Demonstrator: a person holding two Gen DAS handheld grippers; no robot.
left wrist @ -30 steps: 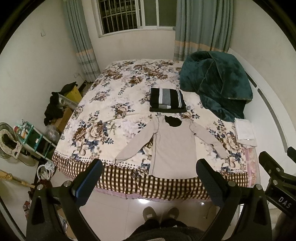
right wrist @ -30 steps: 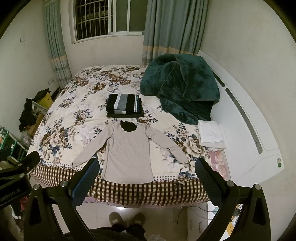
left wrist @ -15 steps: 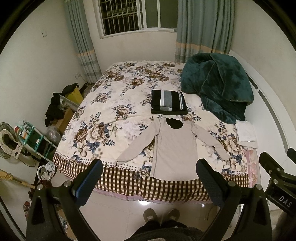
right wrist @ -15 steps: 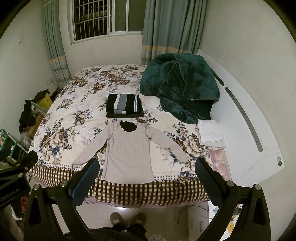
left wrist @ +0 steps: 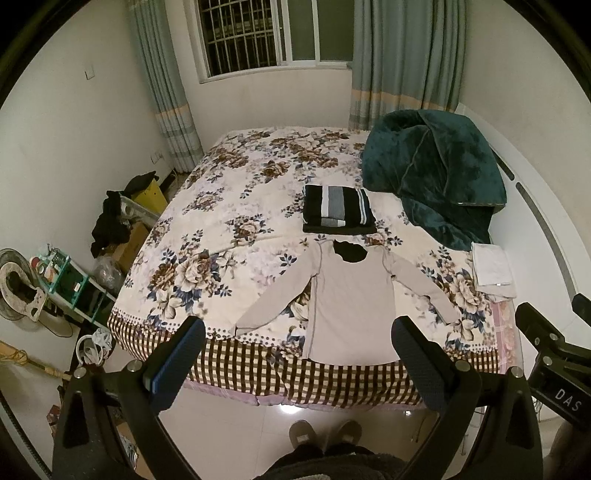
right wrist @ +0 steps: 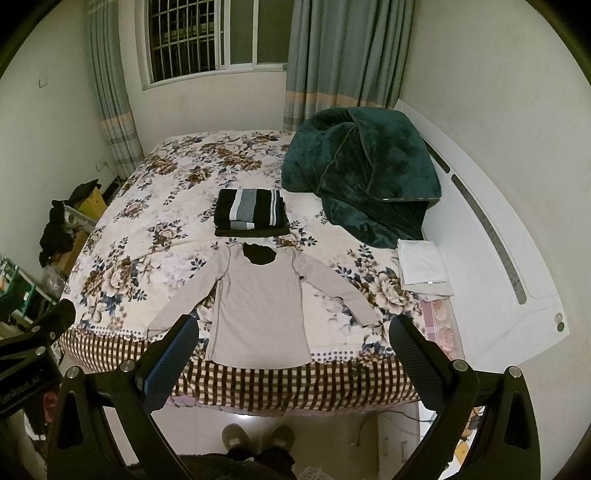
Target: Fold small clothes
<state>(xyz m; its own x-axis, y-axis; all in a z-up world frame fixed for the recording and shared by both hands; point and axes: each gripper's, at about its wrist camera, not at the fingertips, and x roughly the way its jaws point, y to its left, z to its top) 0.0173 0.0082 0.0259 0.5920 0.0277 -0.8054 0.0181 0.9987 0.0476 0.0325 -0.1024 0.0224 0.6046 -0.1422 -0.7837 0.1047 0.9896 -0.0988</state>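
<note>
Room: small bedroom, white walls, barred window point(left wrist: 258, 33) flanked by grey-green curtains point(right wrist: 343, 55); tiled floor point(left wrist: 229, 435) at the foot of the bed.
Bed: floral cover point(left wrist: 229, 229) with a brown checked border point(right wrist: 295, 384) hanging over the near edge; white headboard point(right wrist: 491, 280) along the right side.
Grey shirt: long-sleeved top point(left wrist: 351, 299) point(right wrist: 258, 310) lies flat and unfolded near the foot of the bed, sleeves spread out to both sides, dark neckline pointing toward the window, hem at the checked border.
Folded pile: black-and-grey striped garment point(left wrist: 338, 208) point(right wrist: 251, 212), folded, just beyond the shirt's collar.
Other bedding: dark green blanket point(left wrist: 436, 173) heaped against the headboard; white folded cloth point(right wrist: 424, 267) at the bed's right edge, near the right sleeve.
Left claw: point(left wrist: 295, 350) jaws wide apart, holding nothing, held above the floor short of the bed.
Right claw: point(right wrist: 291, 347) jaws wide apart, holding nothing, likewise short of the bed, framing the shirt's hem.
Operator: two slippered feet point(right wrist: 258, 435) on the tile below.
Left of bed: clutter of boxes point(left wrist: 147, 195), dark clothing and a green shelf point(left wrist: 70, 280).
</note>
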